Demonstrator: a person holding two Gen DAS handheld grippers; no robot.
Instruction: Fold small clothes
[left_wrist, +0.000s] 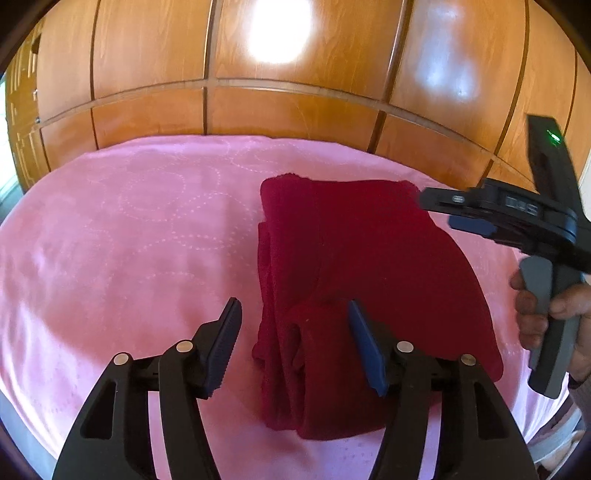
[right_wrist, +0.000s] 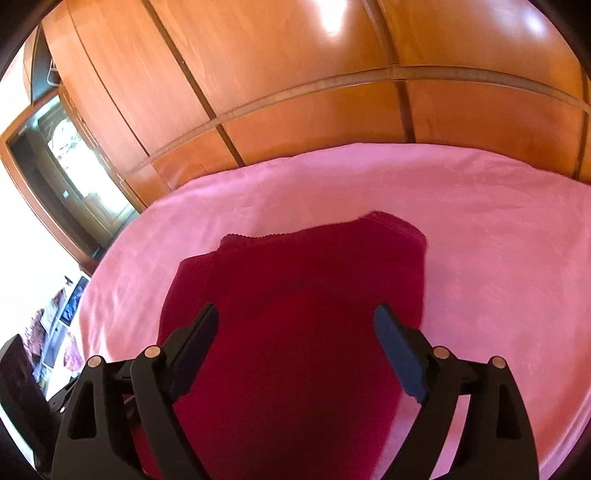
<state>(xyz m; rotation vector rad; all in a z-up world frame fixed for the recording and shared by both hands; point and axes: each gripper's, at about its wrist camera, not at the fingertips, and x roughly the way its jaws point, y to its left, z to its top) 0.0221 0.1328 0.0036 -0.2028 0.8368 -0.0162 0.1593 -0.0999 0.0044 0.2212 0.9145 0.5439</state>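
A dark red garment (left_wrist: 354, 273) lies folded in layers on the pink bedspread (left_wrist: 129, 240). My left gripper (left_wrist: 293, 306) is open and empty, just above the garment's near left edge, with its right finger over the cloth. The right gripper (left_wrist: 469, 218) shows in the left wrist view at the garment's far right corner, held by a hand. In the right wrist view the right gripper (right_wrist: 297, 314) is open and empty, hovering over the middle of the red garment (right_wrist: 295, 288), which lies on the bedspread (right_wrist: 480, 240).
A wooden wardrobe (left_wrist: 258, 74) stands along the far side of the bed and shows in the right wrist view (right_wrist: 332, 74) too. A mirror or window (right_wrist: 70, 158) is at the left. Printed papers (right_wrist: 59, 325) lie beside the bed's left edge.
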